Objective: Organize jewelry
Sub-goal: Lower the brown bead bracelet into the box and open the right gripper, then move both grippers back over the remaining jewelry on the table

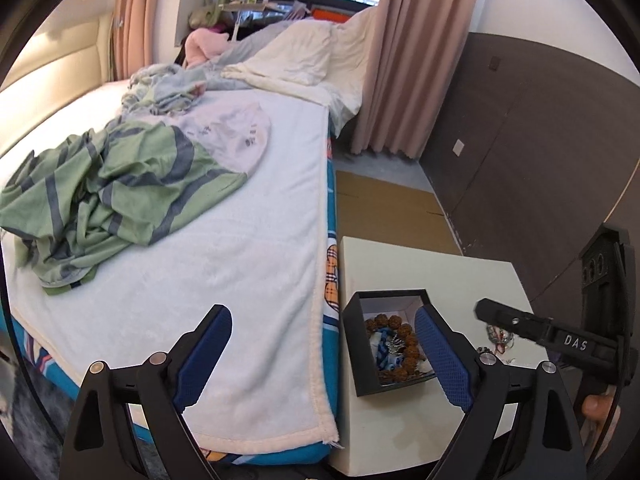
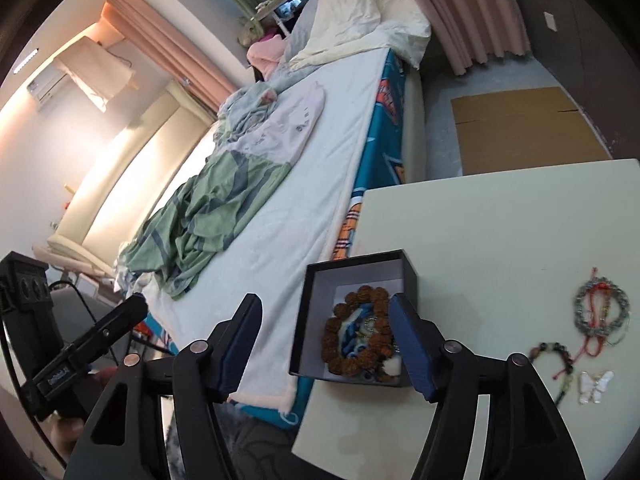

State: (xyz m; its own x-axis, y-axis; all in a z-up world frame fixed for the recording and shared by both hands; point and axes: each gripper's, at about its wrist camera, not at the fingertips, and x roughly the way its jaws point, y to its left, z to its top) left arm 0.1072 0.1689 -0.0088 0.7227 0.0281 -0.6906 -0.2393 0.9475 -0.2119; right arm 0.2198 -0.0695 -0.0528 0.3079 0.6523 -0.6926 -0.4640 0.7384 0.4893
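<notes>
Both wrist cams looking down-forward, close over worktop (image 2: 500, 216); both sharing black box (image 1: 362, 344) and bed (image 1: 240, 240).

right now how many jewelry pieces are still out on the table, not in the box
3, all right of the box: a green ring with red cord farthest back, a beaded bracelet nearer, a white butterfly nearest. The right gripper may hide more.

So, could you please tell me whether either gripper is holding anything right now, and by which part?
Nothing is held. The left gripper and the right gripper are both open and empty, above the bed edge beside the black box.
</notes>
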